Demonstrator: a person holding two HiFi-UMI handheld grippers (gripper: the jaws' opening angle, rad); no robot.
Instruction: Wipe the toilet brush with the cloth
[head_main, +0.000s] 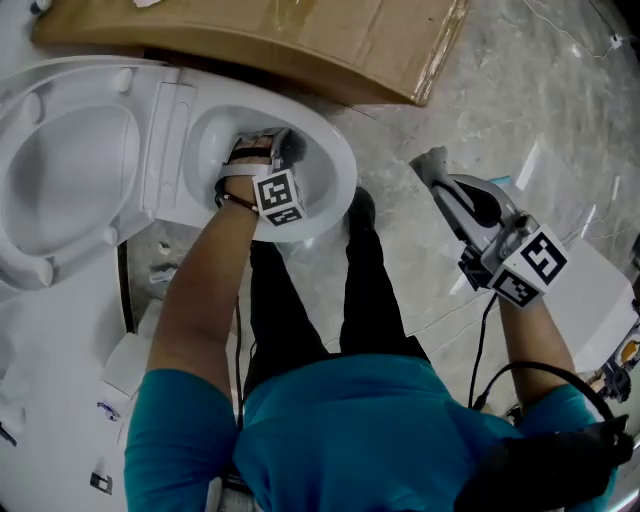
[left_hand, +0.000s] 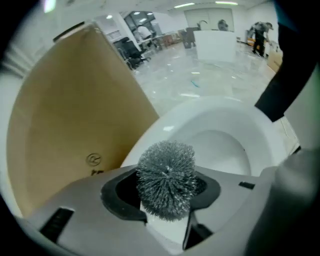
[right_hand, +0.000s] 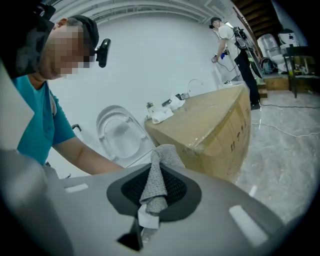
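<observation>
A pale marbled floor (head_main: 470, 90) with a white toilet (head_main: 343, 185) on it, lid (head_main: 60, 190) tipped up, and a big cardboard box (head_main: 300, 40) lying just behind. From where I stand, the person leans over it all with a tool in each hand.

The left gripper (head_main: 264, 150) points steeply down over the open bowl. Its jaws are clamped on the brush (left_hand: 166, 177), pinching the white stem, so the round grey bristle head sticks out just past the jaw tips. I'd guess it is held over the bowl on purpose: anything that drips off the bristles falls into the toilet and not onto the floor.

The right gripper (head_main: 432, 165) sits well off to the side of the left one, out over the floor and clear of the bowl, angled only gently downward. Its jaws are closed on the cloth (right_hand: 156, 180), a grey knitted rag bunched between them, with a fold poking up beyond the tips. That loose fold looks like the working part, left free so it can be dragged across the brush.

The two tools are well apart and cloth and brush do not touch, so the wiping has not begun. To my eye the next thing needed is to bring the cloth's free end across to the brush, ideally above the bowl.
</observation>
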